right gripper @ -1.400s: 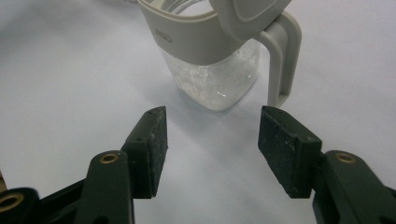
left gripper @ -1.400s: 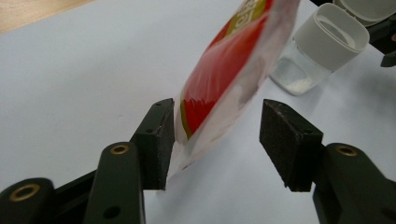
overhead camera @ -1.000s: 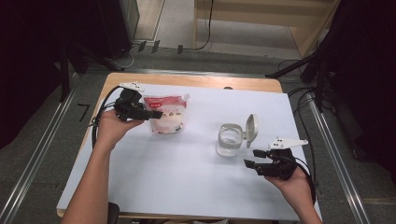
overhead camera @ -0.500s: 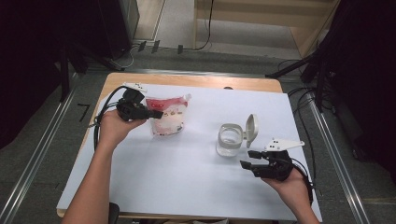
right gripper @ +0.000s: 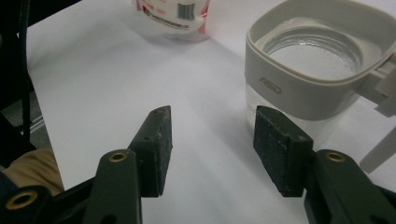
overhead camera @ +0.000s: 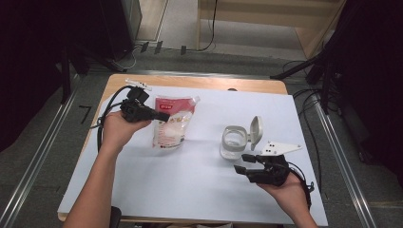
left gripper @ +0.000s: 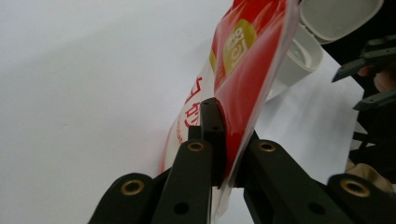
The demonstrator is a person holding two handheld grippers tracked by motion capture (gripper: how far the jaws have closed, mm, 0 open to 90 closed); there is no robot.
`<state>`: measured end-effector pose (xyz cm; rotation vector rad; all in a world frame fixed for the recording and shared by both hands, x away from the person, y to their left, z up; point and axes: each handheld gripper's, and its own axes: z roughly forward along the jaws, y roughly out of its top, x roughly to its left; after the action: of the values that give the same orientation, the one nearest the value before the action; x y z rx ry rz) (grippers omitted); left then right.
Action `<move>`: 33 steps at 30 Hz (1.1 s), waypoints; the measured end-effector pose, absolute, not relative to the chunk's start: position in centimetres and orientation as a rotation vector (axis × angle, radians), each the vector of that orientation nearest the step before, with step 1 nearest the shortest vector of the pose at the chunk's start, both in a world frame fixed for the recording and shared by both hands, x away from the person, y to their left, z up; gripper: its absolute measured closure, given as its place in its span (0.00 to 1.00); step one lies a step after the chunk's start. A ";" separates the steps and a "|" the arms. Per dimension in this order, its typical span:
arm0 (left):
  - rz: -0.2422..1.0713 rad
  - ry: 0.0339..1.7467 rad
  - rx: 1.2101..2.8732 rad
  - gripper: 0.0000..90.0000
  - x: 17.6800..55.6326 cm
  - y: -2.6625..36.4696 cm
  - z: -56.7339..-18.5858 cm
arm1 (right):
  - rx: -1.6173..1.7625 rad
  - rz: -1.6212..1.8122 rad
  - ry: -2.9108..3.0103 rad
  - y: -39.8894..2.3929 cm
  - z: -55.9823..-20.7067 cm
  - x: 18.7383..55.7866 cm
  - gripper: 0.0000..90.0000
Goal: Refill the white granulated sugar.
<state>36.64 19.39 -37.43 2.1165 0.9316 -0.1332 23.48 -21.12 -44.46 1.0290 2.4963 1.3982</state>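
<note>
In the high view, we see the left gripper [overhead camera: 159, 115] near the far left corner of the white sheet [overhead camera: 199, 190] that covers the table. Its jaws have just been closing and now pinch the upper left edge of the red and white pouch [overhead camera: 172, 124]. The pouch sits in the far left part of the sheet, its spout corner pointing toward the far edge. The clear jar [overhead camera: 234, 142], with a grey collar and its flip lid [overhead camera: 255, 130] standing open, stands right of the sheet's centre. The right gripper [overhead camera: 244, 163] hovers just beside the jar on its near side, toward the near right corner, jaws spread and nothing between them. We note that jar and pouch stand well apart.

In the left gripper view, we see the left gripper [left gripper: 224, 140] with both black jaws pressed together on the pouch [left gripper: 243, 74], the film sandwiched between the pads. The pouch rises tilted from the jaws, red face toward the camera. Behind it lies the jar's open lid [left gripper: 336, 16].

In the right gripper view, we see the right gripper [right gripper: 210, 140] with its jaws apart over bare sheet [right gripper: 93, 79]. The jar [right gripper: 308, 79] stands just beyond the right-hand jaw, apart from it. The pouch's bottom edge [right gripper: 173, 14] shows at the top.
</note>
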 end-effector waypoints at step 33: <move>-0.160 0.782 2.154 1.00 32.3 15.5 -33.2 | 0.894 1.364 2.593 -13.4 -46.5 24.6 0.55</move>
<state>32.29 15.46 -33.25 2.1542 0.7821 -0.1596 24.56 -13.42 -46.52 0.8945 2.5932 1.3640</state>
